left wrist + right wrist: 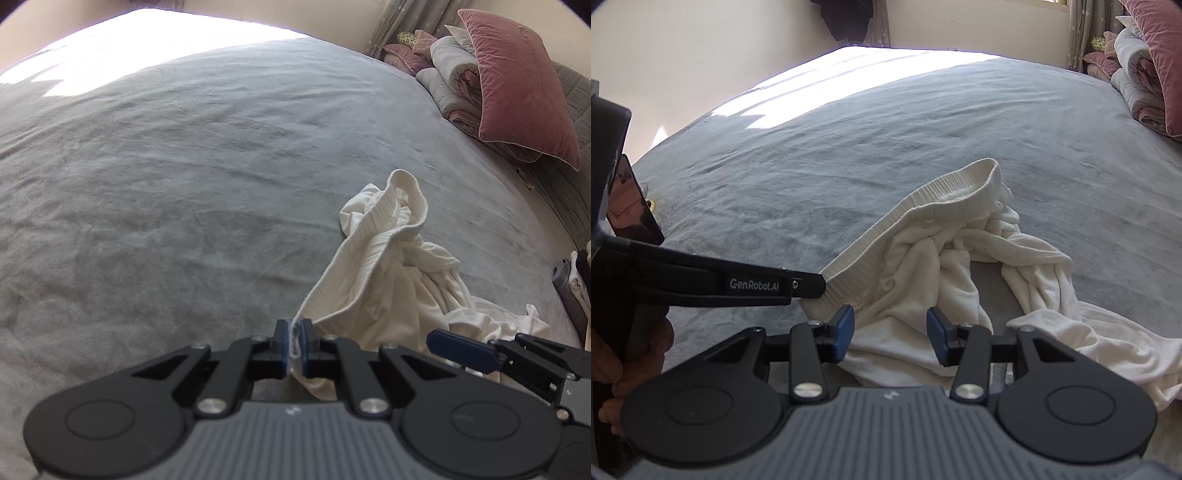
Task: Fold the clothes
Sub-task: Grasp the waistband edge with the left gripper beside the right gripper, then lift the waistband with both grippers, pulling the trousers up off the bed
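1. The left gripper (294,345) is clamped tight on the ribbed hem (334,275) of the white garment (402,280); a thin fold of cloth is pinched between its blue pads (283,349).
2. The right gripper (891,334) is held partly spread, its jaws apart over the white cloth; fabric lies below and between the blue pads (844,332), but no pad is seen pressing on it.
3. In the right wrist view, the left gripper's finger is seen meeting the ribbed hem at its near left end, just beside the right gripper, and a person's hand (631,354) is seen on the handle at the left edge.
4. The garment is bunched in a crumpled heap on the near right part of the bed (166,184); its ribbed hem is raised in a loop, and a looser part is trailed toward the bed's right edge.
5. A wide stretch of bare grey cover is left open to the left of and beyond the garment, with a sunlit band along the far edge.
6. A pink pillow (524,85) and rolled bedding (454,81) are stacked at the far right corner, well apart from the garment.
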Motion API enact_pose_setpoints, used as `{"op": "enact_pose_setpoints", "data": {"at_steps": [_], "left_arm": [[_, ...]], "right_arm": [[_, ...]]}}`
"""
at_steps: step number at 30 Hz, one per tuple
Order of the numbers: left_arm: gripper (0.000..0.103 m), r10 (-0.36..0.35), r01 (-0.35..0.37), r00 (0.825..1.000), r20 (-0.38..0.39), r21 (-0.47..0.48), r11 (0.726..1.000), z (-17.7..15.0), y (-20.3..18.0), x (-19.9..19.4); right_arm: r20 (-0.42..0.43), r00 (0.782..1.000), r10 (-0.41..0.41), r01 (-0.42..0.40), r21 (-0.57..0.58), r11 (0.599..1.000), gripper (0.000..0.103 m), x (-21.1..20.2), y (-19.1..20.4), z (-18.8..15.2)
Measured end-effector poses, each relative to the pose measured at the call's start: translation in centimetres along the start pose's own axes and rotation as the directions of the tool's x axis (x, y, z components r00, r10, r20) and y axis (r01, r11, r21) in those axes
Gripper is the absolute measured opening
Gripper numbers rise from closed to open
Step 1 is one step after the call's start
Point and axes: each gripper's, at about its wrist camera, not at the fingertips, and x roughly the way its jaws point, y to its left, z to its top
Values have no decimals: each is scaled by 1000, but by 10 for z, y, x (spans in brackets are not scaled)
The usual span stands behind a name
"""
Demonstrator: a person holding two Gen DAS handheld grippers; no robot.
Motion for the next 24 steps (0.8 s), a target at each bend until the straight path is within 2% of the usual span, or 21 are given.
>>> {"op": "enact_pose_setpoints", "data": {"at_steps": [8, 14, 21, 24], "left_arm": [[6, 102, -104, 995, 22, 93, 990, -4, -11, 2], [5, 183, -192, 981, 69, 171, 966, -7, -23, 0], [5, 182, -192, 981, 71, 181, 965, -9, -26, 1], [6, 147, -154, 987, 60, 146, 977, -8, -20, 1]], "right_arm": [[-12, 1000, -14, 14, 19, 1000, 49, 3, -12, 0], [-18, 999, -31, 31, 22, 999, 50, 3, -20, 0], [-24, 999, -44, 45, 34, 998, 50, 5, -30, 3], [-32, 998, -45, 46, 46, 998, 50, 6, -36, 10]]}}
